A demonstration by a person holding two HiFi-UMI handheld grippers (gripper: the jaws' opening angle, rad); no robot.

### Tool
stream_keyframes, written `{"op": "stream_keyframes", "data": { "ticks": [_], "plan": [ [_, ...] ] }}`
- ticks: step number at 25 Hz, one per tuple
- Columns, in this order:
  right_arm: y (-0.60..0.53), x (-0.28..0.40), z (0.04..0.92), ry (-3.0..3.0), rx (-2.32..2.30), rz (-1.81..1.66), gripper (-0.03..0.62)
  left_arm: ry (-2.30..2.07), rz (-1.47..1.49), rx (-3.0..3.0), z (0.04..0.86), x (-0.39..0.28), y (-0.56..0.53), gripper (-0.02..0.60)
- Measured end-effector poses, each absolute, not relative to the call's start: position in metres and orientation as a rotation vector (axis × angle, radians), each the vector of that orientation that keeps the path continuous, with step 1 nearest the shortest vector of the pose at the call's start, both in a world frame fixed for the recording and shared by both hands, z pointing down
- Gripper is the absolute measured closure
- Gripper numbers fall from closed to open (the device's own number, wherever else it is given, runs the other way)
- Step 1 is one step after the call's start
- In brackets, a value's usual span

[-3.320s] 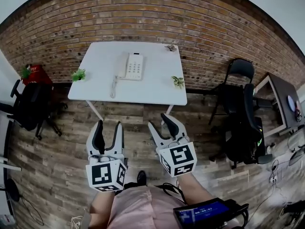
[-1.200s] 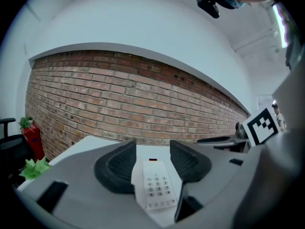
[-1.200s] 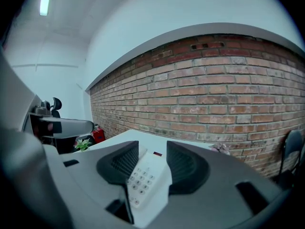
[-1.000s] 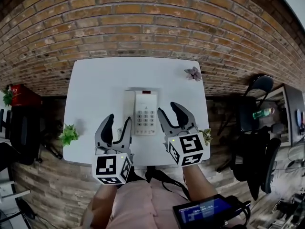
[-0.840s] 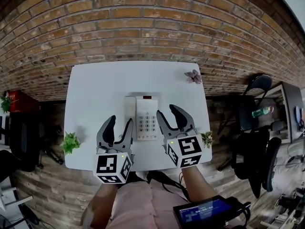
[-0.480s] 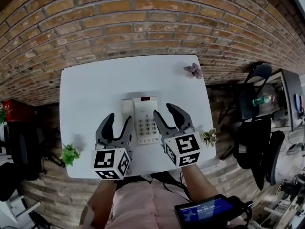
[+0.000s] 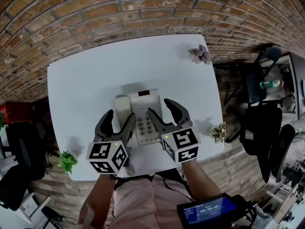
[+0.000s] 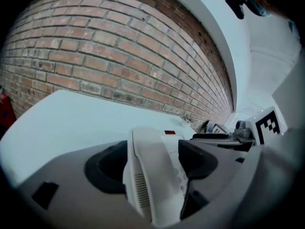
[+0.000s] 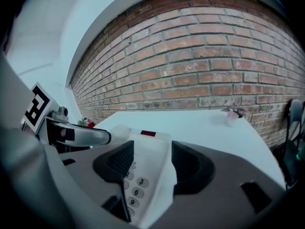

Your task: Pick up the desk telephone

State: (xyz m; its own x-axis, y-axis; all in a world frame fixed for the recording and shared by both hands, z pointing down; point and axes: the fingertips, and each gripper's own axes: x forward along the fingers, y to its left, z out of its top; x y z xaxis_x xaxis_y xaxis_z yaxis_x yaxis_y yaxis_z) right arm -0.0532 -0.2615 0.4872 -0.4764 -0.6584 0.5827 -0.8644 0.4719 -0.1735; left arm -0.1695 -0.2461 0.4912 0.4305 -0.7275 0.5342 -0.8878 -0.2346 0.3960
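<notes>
- The desk telephone [image 7: 143,109] sat on the white table [image 7: 90,75], near the middle of its front edge.
- The left gripper [image 7: 119,116] was opening its jaws, the handset [image 8: 152,175] loose between them.
- The right gripper [image 7: 160,107] was opening its jaws astride the keypad [image 9: 136,185] side.

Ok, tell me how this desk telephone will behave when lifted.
The desk telephone looks like a rigid, smooth plastic shell: probably light, maybe slippery. Its handset only rests on the body's left side, so tilting could dislodge it.
</notes>
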Motion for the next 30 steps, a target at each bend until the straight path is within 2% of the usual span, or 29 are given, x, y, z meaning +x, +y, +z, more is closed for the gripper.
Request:
{"op": "stream_keyframes", "data": {
  "ticks": [5,14,23,30],
  "plan": [
    [-0.262,-0.065,0.516,-2.259,1.175,0.736,0.289,-1.262,0.297,1.931,0.519,-0.165,-0.249,0.221],
    [-0.269,-0.071,0.534,-2.290,1.076,0.937,0.244,-1.142,0.224,1.902,0.530,-0.155,-0.258,0.199],
    [-0.273,-0.079,0.545,-2.384,0.870,1.195,0.233,-1.047,0.208,1.880,0.535,-0.149,-0.261,0.186],
    [-0.272,-0.083,0.524,-2.571,0.883,1.008,0.264,-1.091,0.185,1.889,0.529,-0.157,-0.259,0.187]
  ]
}}
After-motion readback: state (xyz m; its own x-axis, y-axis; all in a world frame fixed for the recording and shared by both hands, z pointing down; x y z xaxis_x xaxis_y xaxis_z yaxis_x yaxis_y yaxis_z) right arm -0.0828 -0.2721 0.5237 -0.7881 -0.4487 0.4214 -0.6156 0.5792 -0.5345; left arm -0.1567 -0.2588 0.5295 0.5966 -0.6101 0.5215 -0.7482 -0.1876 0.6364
